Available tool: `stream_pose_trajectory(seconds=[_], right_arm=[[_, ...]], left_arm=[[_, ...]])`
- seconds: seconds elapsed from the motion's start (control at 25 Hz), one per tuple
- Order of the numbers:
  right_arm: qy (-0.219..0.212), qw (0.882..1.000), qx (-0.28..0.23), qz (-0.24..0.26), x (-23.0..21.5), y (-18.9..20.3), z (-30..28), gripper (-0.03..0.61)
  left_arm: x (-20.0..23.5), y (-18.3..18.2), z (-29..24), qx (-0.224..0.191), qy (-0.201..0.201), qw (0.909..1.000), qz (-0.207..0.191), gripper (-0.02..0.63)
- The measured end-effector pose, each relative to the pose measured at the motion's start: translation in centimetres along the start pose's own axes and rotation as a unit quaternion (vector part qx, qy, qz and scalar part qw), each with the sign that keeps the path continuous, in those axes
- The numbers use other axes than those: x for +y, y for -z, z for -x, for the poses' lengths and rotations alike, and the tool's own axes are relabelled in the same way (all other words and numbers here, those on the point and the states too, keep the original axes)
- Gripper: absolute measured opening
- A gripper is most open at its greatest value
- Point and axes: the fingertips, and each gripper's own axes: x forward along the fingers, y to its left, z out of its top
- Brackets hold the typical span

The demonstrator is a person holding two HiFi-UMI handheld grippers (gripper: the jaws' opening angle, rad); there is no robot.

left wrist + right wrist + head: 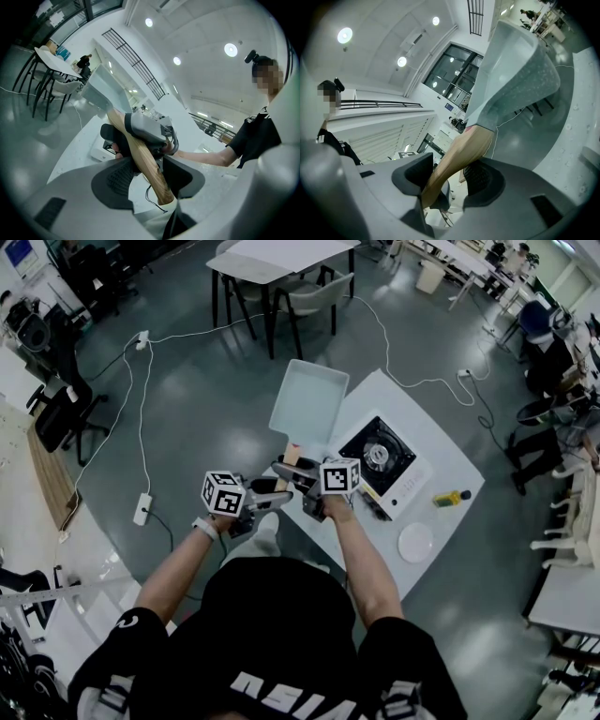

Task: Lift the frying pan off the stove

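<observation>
The frying pan (pixel 309 399) is off the stove (pixel 377 456). In the head view it hangs in the air to the stove's left, and most of its square, pale body is out past the edge of the desk (pixel 441 465), above the floor. The burner is bare.

Both grippers hold the pan's wooden handle (pixel 289 456). The right hand-held gripper (pixel 450 180) is clenched on it close to where the wood meets the pan. The left hand-held gripper (pixel 147 176) grasps the handle's free end, with the butt of the wood poking just past its pads.

The long axis runs straight away from the person: butt end at the left gripper, then the right gripper, then the pan body out ahead of both. So the right hand is nearer the load, which sits beyond the 2 grips (a lever, in effect), and the left hand probably serves to counter the tilt. The lift looks done. Any further carrying likely depends on keeping that axis level.
</observation>
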Motion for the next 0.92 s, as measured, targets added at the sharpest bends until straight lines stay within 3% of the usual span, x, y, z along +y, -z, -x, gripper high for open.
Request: stream_pose_trajectory(seconds=[0.92], right_arm=[[-0.012, 1.0, 0.004, 0.002, -0.08, -0.25, -0.27, 0.196]], left_arm=[[0.49, -0.19, -0.21, 0.002, -0.006, 1.0, 0.001, 0.184]])
